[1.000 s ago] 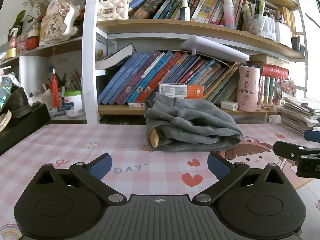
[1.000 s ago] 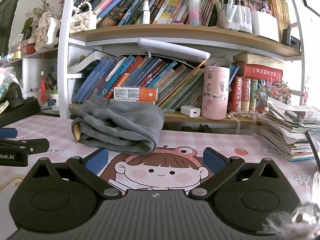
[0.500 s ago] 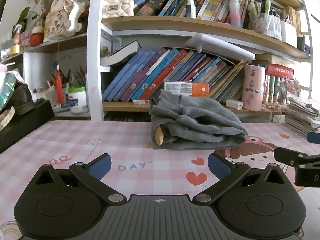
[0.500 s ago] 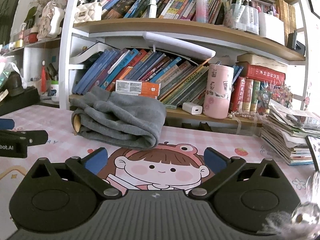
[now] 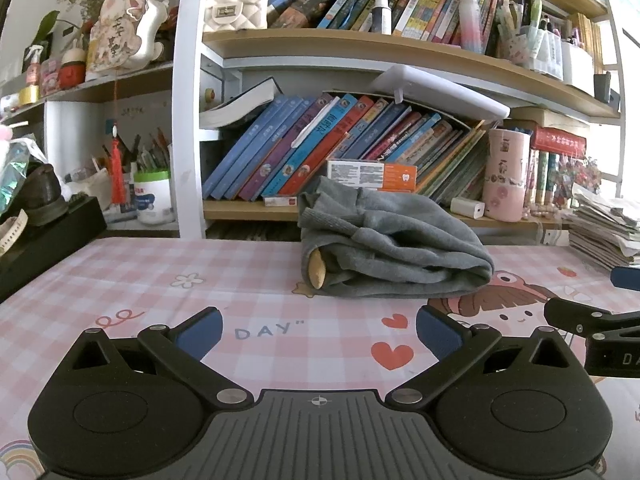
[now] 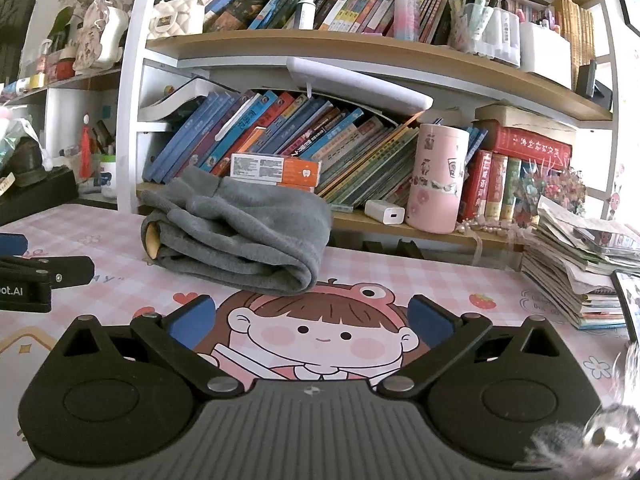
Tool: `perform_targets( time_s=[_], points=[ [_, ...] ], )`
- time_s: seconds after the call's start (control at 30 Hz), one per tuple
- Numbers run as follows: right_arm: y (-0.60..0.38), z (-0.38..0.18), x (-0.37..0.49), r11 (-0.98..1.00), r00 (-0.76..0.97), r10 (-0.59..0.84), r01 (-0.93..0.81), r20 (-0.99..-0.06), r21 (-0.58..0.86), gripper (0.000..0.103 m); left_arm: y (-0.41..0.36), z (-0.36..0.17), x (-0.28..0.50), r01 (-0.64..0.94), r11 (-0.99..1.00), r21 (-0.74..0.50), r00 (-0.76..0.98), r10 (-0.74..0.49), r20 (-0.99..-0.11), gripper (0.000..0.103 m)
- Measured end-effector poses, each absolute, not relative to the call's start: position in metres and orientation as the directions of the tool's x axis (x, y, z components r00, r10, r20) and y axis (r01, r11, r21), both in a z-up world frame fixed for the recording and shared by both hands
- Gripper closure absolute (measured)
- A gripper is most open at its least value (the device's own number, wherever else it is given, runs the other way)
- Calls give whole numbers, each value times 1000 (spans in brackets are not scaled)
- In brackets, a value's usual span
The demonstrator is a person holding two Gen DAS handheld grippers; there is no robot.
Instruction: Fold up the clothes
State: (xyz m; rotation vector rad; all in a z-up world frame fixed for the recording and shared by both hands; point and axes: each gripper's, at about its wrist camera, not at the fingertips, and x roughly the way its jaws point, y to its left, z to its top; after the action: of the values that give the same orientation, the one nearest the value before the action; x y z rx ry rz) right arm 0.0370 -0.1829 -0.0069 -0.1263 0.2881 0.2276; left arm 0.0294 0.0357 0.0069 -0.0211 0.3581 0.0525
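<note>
Grey garment lay bundled on the pink checked table mat, near the mat's far edge and just in front of the bookshelf, well ahead of both grippers. Left gripper and right gripper both stood with fingers spread apart and nothing between them; neither touched the cloth. The garment appeared folded over on itself in several soft layers, with a rounded fold at its right end and looser ends at its left, where a small tan patch, perhaps a label or lining, showed inside the roll. The fabric looked like thick, fleecy knit: probably light, limp and not slippery, likely to sag and drag on the mat rather than hold a shape. A sound hold would probably be a pinch on a single free edge or corner at the left end, one gripper to each side, since gripping the thick rounded fold would likely lift the whole bundle without opening it
</note>
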Motion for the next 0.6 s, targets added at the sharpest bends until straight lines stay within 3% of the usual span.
perform_targets(
  time_s=[0.6],
  points=[
    [-183,-7,38,966,932,205,-242,-298,-91,0,33,6,30,-50,999,-2,933,46,-358,0]
  ],
)
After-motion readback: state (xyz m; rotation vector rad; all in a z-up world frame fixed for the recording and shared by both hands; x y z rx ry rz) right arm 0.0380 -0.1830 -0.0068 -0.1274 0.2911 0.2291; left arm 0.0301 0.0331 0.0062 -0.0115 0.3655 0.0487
